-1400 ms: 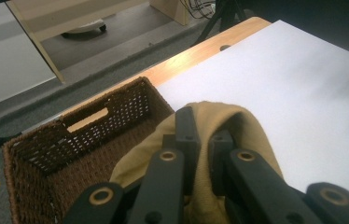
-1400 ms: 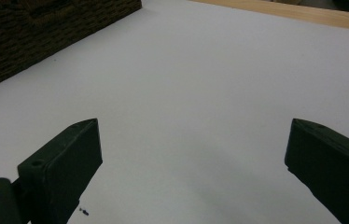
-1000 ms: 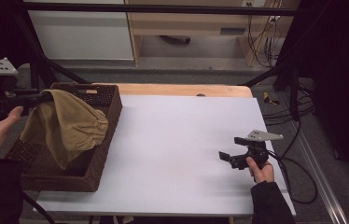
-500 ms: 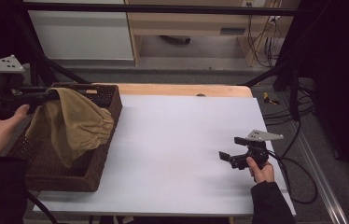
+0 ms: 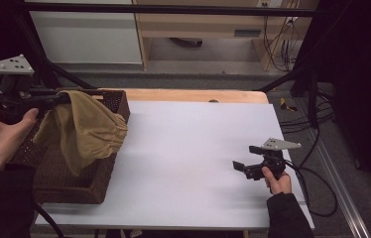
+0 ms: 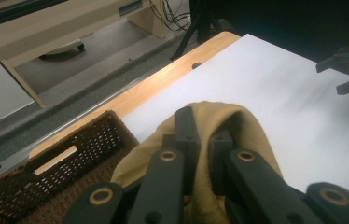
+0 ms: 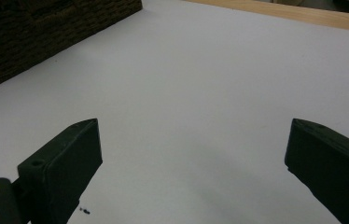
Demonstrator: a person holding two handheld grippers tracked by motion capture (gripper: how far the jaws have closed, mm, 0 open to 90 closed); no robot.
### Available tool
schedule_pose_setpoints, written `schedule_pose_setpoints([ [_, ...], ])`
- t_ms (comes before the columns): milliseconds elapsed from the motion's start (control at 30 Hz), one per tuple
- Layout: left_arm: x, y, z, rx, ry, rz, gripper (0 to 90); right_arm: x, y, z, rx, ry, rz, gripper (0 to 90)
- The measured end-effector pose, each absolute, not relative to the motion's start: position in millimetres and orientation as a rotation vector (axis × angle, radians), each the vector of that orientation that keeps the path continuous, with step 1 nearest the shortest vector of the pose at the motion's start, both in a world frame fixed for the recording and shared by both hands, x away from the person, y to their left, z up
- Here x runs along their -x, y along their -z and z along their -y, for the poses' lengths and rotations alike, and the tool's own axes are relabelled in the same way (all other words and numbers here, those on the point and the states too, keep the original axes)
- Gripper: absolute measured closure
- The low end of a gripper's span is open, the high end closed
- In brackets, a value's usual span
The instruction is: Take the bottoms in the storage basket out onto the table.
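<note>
A tan cloth (image 5: 90,132) hangs from my left gripper (image 5: 67,98) over the dark wicker basket (image 5: 72,191) at the table's left side. The jaws are shut on the cloth's top edge, and its lower part drapes over the basket's right rim. In the left gripper view the two black jaws pinch the cloth (image 6: 242,122) at the left gripper (image 6: 203,129), with the basket (image 6: 70,154) below. My right gripper (image 5: 247,157) rests low near the table's right front, open, with nothing between its jaws (image 7: 193,154).
A white sheet (image 5: 188,148) covers the tabletop, with a wooden strip (image 5: 188,95) along the far edge. The basket's side wall (image 7: 46,32) shows at the top left of the right gripper view. Cables (image 5: 317,173) trail off the table's right side.
My left gripper has moved slightly right and up with the cloth, drawing it further out of the basket. The right gripper has stayed in place.
</note>
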State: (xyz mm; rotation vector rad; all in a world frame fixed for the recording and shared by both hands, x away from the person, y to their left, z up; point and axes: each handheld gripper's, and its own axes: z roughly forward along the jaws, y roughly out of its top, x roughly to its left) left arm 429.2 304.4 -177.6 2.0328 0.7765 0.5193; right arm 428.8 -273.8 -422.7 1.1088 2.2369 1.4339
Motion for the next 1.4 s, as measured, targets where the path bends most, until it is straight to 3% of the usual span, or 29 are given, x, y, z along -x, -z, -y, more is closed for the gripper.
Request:
schedule_pose_setpoints([
  [1400, -434, 166, -229, -2.071, -0.431, -0.612, 86.7, -428, 422, 274, -1.11, -1.439, -2.238, 4.6],
])
